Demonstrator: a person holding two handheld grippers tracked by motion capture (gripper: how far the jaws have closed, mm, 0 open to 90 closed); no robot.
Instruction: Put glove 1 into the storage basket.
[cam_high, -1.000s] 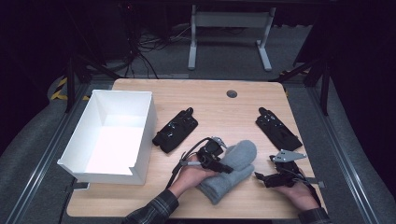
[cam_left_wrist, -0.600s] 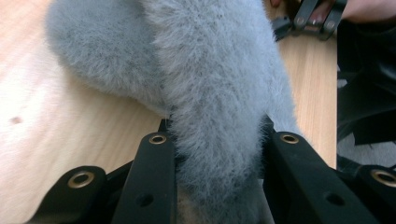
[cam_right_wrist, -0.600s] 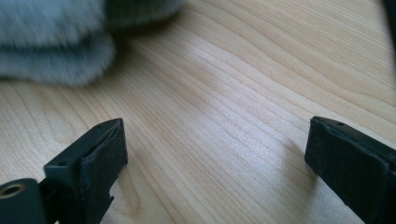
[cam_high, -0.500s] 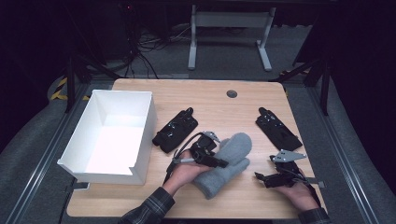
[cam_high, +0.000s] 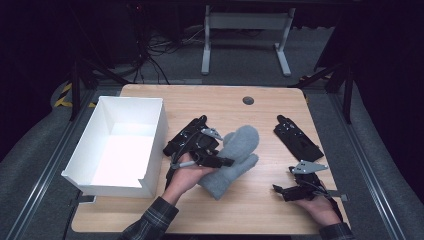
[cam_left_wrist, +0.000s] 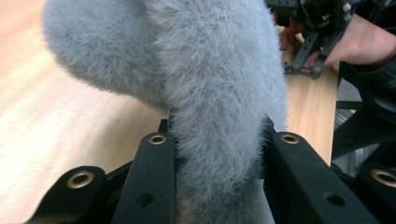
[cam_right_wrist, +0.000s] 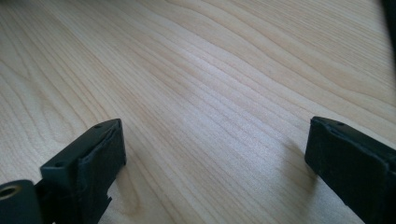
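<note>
- Grey fuzzy mitten (cam_high: 235, 160) sits mid-bench, just right of the white box (cam_high: 150, 145); its cuff end is pinched in the left gripper (cam_high: 212, 157), the rest hangs toward the bench (cam_high: 260, 210).
- Left gripper view: jaws closed on the mitten (cam_left_wrist: 219, 93), fur bulging over both pads, so the contact faces are hidden. Mitten's top is cut off by the frame edge.
- Left hand (cam_high: 187, 175) is partly under the mitten; can't tell if the mitten's low end touches the bench.
- Right gripper (cam_high: 280, 191) lies well right of the box, near the bench's front edge, w/ the right hand (cam_high: 320, 210) on it. Right gripper view: jaws wide apart, nothing btwn them, bare wood only.
- Two black holders: one (cam_high: 185, 137) just beside the box, partly hidden behind the left gripper; the other (cam_high: 297, 137) well right of the box. Details too dark to make out.
</note>
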